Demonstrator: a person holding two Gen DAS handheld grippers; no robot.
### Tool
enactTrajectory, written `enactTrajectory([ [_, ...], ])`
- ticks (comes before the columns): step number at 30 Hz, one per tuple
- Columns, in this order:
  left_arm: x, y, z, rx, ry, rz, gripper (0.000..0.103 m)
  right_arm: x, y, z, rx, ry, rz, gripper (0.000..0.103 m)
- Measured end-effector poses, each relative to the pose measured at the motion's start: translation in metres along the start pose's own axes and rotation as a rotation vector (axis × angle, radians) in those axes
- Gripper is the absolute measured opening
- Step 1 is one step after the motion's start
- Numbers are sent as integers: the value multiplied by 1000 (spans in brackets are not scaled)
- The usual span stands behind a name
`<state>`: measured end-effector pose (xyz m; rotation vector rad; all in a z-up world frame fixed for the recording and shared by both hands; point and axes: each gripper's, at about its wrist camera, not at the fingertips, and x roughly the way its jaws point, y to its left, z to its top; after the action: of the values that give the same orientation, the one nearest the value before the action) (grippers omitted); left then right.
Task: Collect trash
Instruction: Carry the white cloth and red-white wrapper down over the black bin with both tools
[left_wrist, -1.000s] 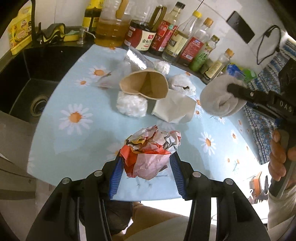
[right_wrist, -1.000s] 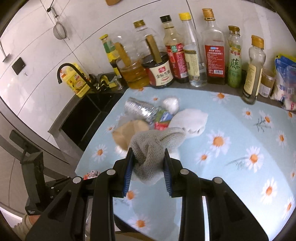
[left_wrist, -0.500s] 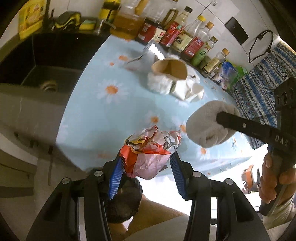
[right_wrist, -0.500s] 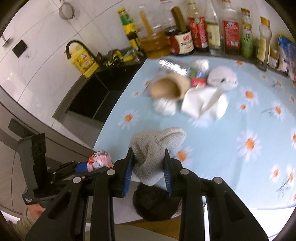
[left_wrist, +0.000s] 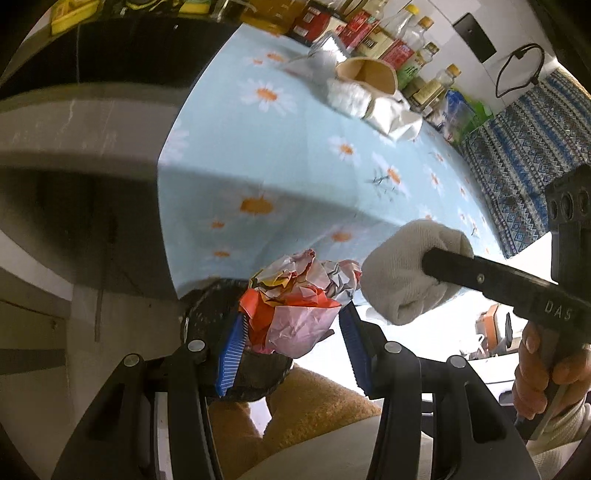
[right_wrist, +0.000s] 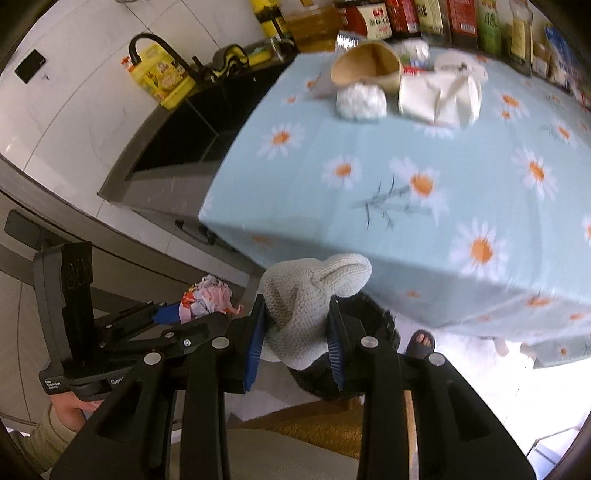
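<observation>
Now, with your left tool (left_wrist: 291, 332) clamping the crumpled wrapper (left_wrist: 295, 299) and your right tool (right_wrist: 295, 343) the knitted rag (right_wrist: 310, 299), centre both over the black bin (right_wrist: 373, 314) before you release.

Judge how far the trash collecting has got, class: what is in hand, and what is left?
In hand: the left gripper clamps a crumpled wrapper, the right gripper a knitted rag, both over a dark bin below the table edge. Left: paper cup, white wad, folded paper on the tablecloth.
</observation>
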<state>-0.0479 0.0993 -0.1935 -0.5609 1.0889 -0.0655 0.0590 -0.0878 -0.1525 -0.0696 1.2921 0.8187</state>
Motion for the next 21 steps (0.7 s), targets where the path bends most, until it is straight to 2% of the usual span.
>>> enactTrajectory([
  [6,19,10,-16,-7,53,5,47,21,-5,-20,27,54,-27,33],
  [17,63,37,-53,-60,190,28,47,88,-37,-61,211,206,-2,35],
  [21,83,48,-63,-73,237,50,48,107,-48,-68,241,244,-1,35],
])
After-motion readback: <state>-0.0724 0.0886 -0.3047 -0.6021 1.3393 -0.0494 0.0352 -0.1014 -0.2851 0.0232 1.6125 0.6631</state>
